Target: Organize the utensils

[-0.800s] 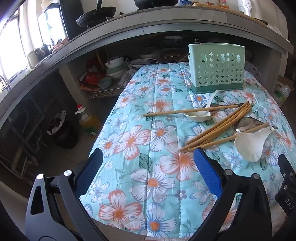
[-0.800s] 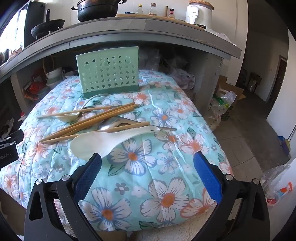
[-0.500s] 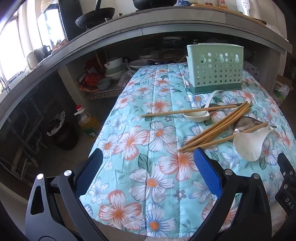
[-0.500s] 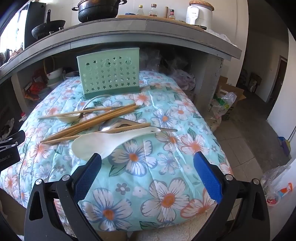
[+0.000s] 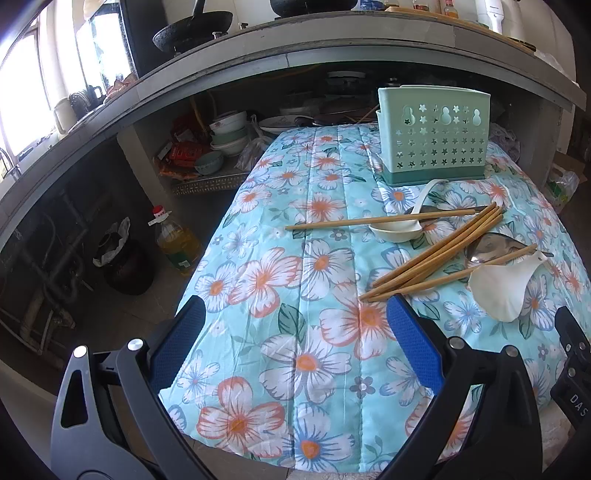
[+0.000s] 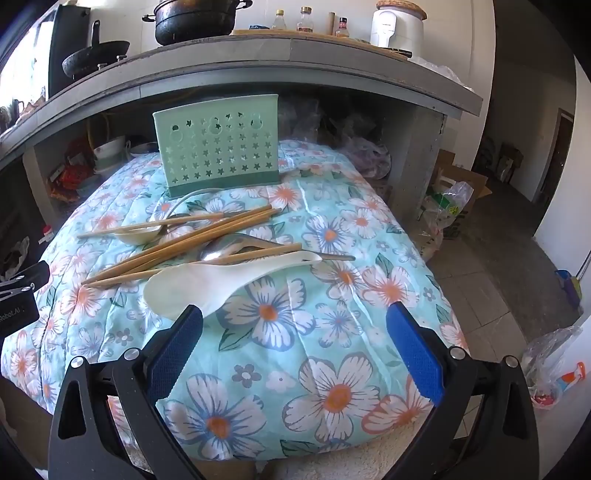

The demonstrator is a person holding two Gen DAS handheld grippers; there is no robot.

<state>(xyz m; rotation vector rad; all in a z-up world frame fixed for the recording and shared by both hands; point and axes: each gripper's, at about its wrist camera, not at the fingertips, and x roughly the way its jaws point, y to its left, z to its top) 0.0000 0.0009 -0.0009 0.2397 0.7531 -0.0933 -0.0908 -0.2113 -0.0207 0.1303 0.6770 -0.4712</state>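
Observation:
A green perforated utensil holder [image 5: 434,138] [image 6: 218,146] stands upright at the far end of the floral-covered table [image 5: 303,295]. In front of it lies a loose pile: several wooden chopsticks [image 5: 436,254] [image 6: 184,243], a white soup spoon [image 5: 397,230] [image 6: 136,234], a metal spoon [image 5: 487,249] [image 6: 236,247] and a white rice paddle [image 5: 498,286] [image 6: 207,280]. My left gripper [image 5: 295,332] is open and empty, near the table's front edge, left of the pile. My right gripper [image 6: 293,339] is open and empty, just in front of the rice paddle.
A concrete counter [image 6: 258,62] with a pot [image 6: 192,18] and a pan [image 5: 192,31] overhangs the far end. Bowls [image 5: 227,134] sit on a shelf below it. An oil bottle [image 5: 175,236] and a dark pot [image 5: 125,262] stand on the floor, left. Plastic bags [image 6: 447,210] lie on the right.
Both grippers have edged slightly forward toward the pile. Both stay open; the utensils have not moved.

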